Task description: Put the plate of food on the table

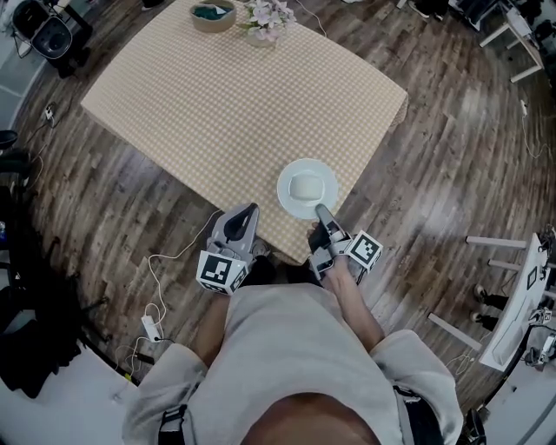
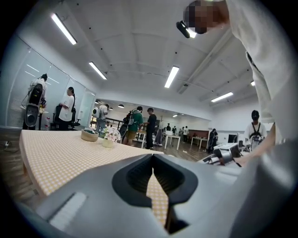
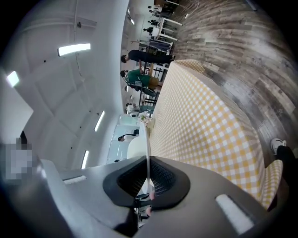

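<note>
Plate [image 1: 307, 187]: white, pale food in its middle, held level over the near corner of the checked bench [image 1: 217, 104]. Neither view shows whether it touches the cloth, though it reads as just above it. Your right tool [image 1: 323, 213] pinches the plate's near rim, jaws pressed onto it edge-on. Your left tool [image 1: 252, 209] sits beside it at the bench edge, jaws pressed together on nothing. Far end of the bench: a bowl [image 1: 213, 15] and flowers [image 1: 268, 17], well apart from the plate. Judgement: the carry is nearly done; left for you are lowering the plate onto the cloth, releasing it, and backing the tool off.
</note>
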The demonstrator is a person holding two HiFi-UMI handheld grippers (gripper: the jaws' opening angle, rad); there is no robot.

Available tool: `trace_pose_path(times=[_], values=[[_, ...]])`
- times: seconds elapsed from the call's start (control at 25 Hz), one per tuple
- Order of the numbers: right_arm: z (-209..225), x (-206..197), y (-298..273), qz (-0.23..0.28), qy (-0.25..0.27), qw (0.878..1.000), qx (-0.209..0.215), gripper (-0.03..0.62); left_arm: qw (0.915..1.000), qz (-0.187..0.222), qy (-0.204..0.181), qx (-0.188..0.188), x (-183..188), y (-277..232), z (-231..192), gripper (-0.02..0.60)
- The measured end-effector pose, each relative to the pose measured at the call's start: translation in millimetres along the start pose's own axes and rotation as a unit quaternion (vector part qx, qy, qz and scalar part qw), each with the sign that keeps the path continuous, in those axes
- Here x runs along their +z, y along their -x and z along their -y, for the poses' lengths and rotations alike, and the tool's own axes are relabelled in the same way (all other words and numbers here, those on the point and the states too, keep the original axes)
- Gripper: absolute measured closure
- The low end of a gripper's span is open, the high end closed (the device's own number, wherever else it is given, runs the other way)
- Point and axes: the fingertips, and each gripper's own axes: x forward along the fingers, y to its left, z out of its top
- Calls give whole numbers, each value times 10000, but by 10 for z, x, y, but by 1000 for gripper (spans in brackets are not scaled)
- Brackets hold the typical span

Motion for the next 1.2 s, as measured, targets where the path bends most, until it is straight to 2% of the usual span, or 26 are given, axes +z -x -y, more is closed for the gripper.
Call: trace_pose_path(times=[0.44,1.0,1.2], values=[[482,-73,-18,-242,-242,9989,-335,583,9995,-278,91,98,-228,-116,-46,571],[911,-122,-121,-483,-242,9963,-673,583,9984,-534,194,68,-506,-194,-36,571],[930,-108,-309,-433,-392,9970,-511,582,9982,-545,217,126,-499,-185,-49,571]])
